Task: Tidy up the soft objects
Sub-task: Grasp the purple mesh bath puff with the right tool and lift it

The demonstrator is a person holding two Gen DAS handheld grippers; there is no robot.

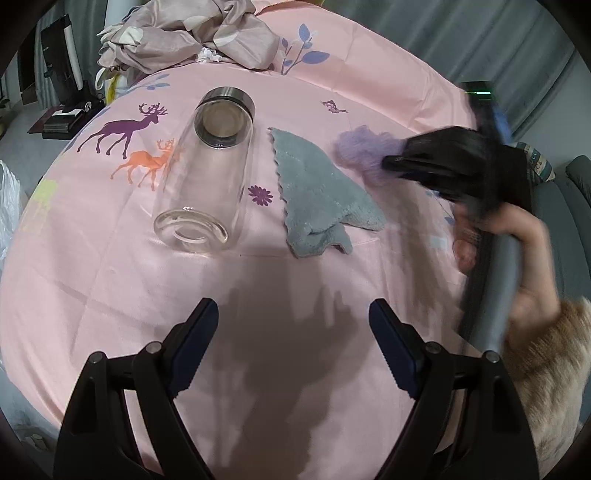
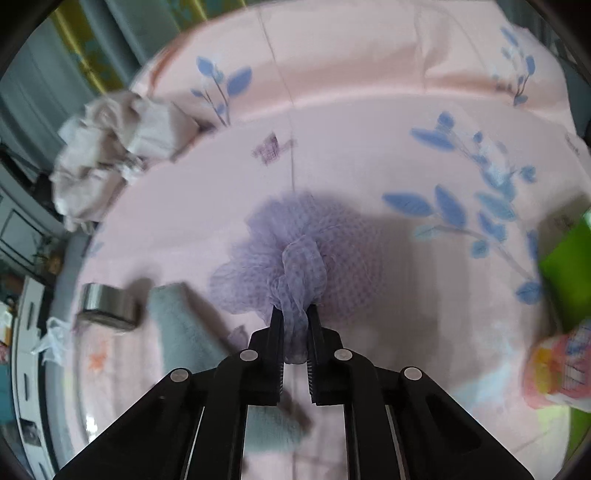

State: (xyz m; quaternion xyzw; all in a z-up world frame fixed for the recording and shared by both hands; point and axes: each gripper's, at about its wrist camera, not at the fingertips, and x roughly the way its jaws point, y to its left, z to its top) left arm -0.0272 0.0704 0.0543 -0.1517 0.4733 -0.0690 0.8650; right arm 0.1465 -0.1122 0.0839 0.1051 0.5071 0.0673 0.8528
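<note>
The right gripper point(image 2: 294, 317) has its jaws squeezed together on a bunch of the purple pouf point(image 2: 291, 251). The rest of the pouf puffs out in front of the fingertips, above the pink sheet point(image 2: 369, 147). The pinched bit sticks back between the jaws, so the fluffy part points away from the gripper. The pouf is round and has no clear long side.

In the left view, the right gripper point(image 1: 388, 162) comes in from the right, blurred, with the pouf point(image 1: 354, 147) at its tip. A hand point(image 1: 517, 258) holds the gripper's grey handle.

The left gripper point(image 1: 293, 321) hangs over the bare sheet point(image 1: 295, 277) with its jaws wide apart and nothing between them.

A grey cloth point(image 1: 317, 195) lies flat on the sheet, just left of the pouf. It is bunched at its near end. Its long side runs from far to near.

A glass jar point(image 1: 207, 170) lies on its side left of the cloth. Its metal rim faces away and its clear bottom faces the camera.

A pile of pale fabric point(image 1: 192, 33) sits at the far edge of the sheet.
</note>
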